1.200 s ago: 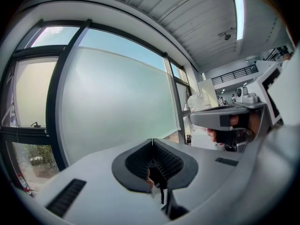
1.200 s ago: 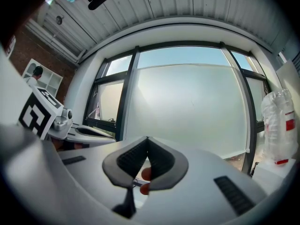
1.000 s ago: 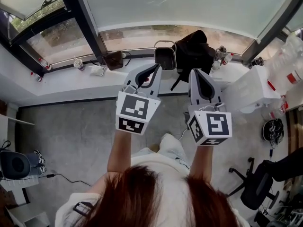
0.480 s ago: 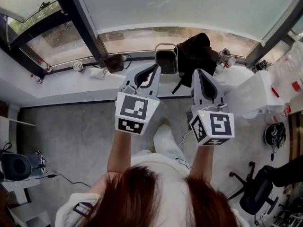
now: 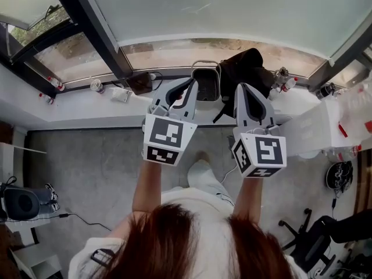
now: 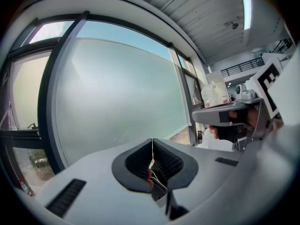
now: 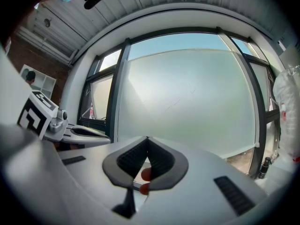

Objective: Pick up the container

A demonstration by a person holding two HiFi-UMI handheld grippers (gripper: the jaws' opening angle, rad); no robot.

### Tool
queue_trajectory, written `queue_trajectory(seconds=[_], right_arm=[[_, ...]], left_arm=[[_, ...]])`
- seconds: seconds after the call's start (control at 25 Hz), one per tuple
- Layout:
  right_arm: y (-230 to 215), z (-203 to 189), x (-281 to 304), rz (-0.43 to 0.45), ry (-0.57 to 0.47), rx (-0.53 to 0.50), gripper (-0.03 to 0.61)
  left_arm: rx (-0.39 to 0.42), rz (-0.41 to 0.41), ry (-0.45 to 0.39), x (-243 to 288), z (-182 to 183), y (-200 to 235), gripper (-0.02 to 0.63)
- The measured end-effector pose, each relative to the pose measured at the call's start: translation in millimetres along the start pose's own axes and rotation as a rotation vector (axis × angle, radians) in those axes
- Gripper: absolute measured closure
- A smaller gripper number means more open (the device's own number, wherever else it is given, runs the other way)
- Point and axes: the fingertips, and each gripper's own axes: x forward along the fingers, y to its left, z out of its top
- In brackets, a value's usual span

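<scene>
A metal container [image 5: 205,81] with a wire handle stands on the white window sill [image 5: 81,104], seen in the head view between the tips of both grippers. My left gripper [image 5: 187,87] is held up in the air just left of it, jaws pressed together with nothing between them [image 6: 152,149]. My right gripper [image 5: 249,92] hangs beside it on the right, also shut and empty [image 7: 147,146]. Both gripper views look at the frosted window pane; the container is not in them.
A black bag [image 5: 247,67] sits right of the container on the sill. Small bottles [image 5: 283,77] and a cup [image 5: 96,85] also stand there. A white table [image 5: 317,127] is at the right and an office chair [image 5: 314,237] at the lower right. Grey floor lies below.
The view has shifted slightly, so the sill and container sit a little lower in the picture. Both grippers keep the same pose and stay shut.
</scene>
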Motion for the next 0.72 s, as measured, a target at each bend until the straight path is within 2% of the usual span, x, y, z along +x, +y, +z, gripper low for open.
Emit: queue_trajectory(seconds=[0.48,0.72], right_arm=[[-49.7,-8.8,68.2,0.04,0.025,-0.017,0.554],[-73.4,-20.4,99.2,0.064,0.053,-0.103,0.554]], left_arm=[[-0.029,0.053,0.028,77.6,5.2,24.3,0.595],[-0.094,0.09,0.001,112.9,9.1,36.7,0.595]])
